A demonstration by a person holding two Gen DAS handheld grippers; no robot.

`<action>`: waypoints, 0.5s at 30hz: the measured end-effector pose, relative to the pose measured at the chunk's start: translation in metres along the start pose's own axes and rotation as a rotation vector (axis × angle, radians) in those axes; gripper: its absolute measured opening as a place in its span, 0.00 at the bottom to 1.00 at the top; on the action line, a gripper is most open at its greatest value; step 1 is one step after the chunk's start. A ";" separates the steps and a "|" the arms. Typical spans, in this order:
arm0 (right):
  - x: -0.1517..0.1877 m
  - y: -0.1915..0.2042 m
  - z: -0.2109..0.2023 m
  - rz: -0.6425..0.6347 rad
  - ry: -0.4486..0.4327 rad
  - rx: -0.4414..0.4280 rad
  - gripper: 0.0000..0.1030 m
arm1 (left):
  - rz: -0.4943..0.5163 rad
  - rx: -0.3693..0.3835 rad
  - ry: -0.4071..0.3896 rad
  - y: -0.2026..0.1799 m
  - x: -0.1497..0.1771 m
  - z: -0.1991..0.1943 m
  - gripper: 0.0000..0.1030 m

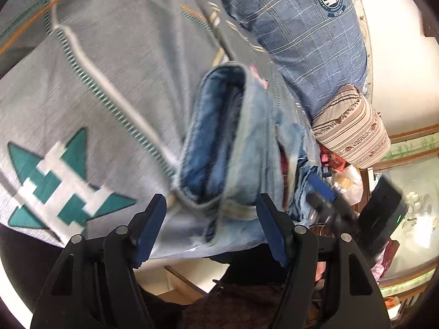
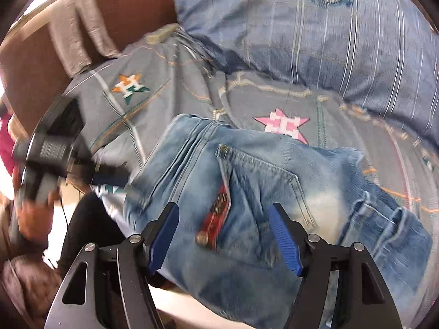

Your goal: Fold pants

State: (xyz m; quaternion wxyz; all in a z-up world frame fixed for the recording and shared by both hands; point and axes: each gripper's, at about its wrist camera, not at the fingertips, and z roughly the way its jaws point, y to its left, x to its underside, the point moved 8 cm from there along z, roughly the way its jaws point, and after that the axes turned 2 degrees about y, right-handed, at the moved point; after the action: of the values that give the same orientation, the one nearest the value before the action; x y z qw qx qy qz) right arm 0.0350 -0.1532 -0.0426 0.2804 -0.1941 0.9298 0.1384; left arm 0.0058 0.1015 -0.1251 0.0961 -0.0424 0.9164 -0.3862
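Left wrist view: the left hand-held gripper (image 1: 212, 226) stands open and empty, its blue pads either side of the folded jeans (image 1: 227, 142), which lie on the grey bedspread (image 1: 96, 87). Right wrist view: the right hand-held gripper (image 2: 223, 237) is likewise open, holding nothing, above the pocket side. The bundle looks folded – though blur hides its edges – so best square the layers before pressing flat.

left tool (image 1: 212, 231): jaws apart | right tool (image 2: 223, 237): jaws apart, seemingly empty
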 end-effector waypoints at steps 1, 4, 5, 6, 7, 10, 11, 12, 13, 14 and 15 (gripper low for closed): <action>-0.005 0.000 0.004 0.013 0.007 0.002 0.68 | -0.011 0.015 0.000 0.005 0.000 -0.001 0.66; -0.003 0.015 0.003 -0.022 0.009 -0.012 0.68 | -0.045 0.059 0.011 0.010 -0.007 0.004 0.66; -0.003 0.024 0.008 -0.050 0.009 -0.007 0.68 | -0.052 0.083 0.017 0.011 -0.010 0.007 0.66; 0.002 0.034 0.009 -0.093 0.007 0.000 0.68 | -0.058 0.105 0.024 0.010 -0.012 0.009 0.66; 0.008 0.044 0.010 -0.143 0.005 0.011 0.68 | -0.065 0.132 0.034 0.008 -0.015 0.012 0.66; 0.019 0.069 0.014 -0.245 -0.015 0.037 0.68 | -0.082 0.181 0.067 0.005 -0.019 0.025 0.70; 0.022 0.077 0.016 -0.272 -0.019 0.037 0.69 | -0.089 0.201 0.072 0.004 -0.020 0.027 0.70; 0.024 0.083 0.019 -0.291 -0.016 0.035 0.69 | -0.098 0.223 0.078 0.001 -0.021 0.028 0.71; 0.027 0.091 0.023 -0.316 -0.008 0.028 0.69 | -0.101 0.229 0.081 -0.001 -0.021 0.027 0.71; 0.030 0.097 0.026 -0.340 -0.001 0.026 0.70 | -0.097 0.243 0.083 -0.003 -0.022 0.024 0.71; 0.033 0.103 0.031 -0.365 0.006 0.029 0.71 | -0.096 0.270 0.086 -0.007 -0.022 0.021 0.71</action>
State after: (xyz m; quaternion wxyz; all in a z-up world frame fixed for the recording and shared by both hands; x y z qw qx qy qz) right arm -0.0209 -0.0602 -0.0716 0.3010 -0.3558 0.8819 0.0711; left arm 0.0317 0.0853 -0.1317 0.0429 -0.0564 0.8563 -0.5116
